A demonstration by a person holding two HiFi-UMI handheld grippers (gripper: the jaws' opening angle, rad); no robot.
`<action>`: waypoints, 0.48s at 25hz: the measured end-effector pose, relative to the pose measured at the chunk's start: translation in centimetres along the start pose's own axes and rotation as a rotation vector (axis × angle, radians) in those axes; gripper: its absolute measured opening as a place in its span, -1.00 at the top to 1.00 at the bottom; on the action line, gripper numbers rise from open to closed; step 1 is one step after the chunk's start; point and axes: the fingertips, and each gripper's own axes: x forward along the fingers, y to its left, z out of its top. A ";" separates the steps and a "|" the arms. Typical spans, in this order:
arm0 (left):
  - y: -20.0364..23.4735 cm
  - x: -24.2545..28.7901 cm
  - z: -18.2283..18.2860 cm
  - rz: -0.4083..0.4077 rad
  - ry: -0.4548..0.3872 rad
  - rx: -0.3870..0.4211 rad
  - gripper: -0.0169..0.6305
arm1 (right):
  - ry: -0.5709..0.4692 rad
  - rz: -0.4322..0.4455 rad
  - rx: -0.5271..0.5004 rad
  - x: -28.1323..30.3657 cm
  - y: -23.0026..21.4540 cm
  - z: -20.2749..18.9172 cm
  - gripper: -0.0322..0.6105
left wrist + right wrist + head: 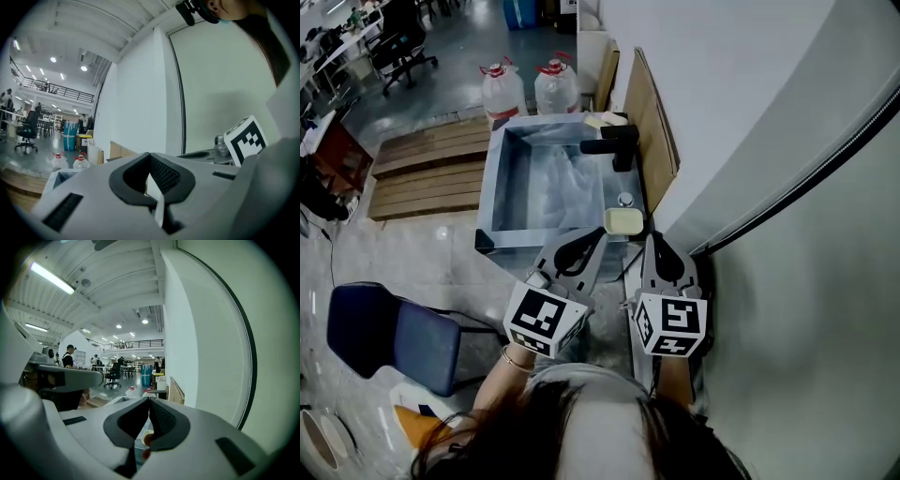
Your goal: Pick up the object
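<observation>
Both clenched empty, our left gripper [596,236] and right gripper [652,240] face a pale yellow block [623,221] at twelve o'clock: likely light, slippery; pinch its long sides.

Left gripper [598,234], right gripper [652,240], sink [486,199], pale block [623,221]

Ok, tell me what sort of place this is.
Probably a large open workshop or lab hall, not a home. A steel sink stands beside wooden pallets with big water jugs behind it. The left gripper view shows an office chair on a wide floor under a railed mezzanine.
</observation>
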 end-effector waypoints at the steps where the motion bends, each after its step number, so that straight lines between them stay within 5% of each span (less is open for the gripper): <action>1: 0.4 0.3 0.0 -0.006 0.000 -0.002 0.92 | 0.007 -0.004 -0.001 0.6 0.0 -0.1 0.82; 12: 4.3 2.8 -0.6 -0.077 0.008 -0.025 0.92 | 0.091 -0.050 -0.014 5.3 0.0 -1.7 0.82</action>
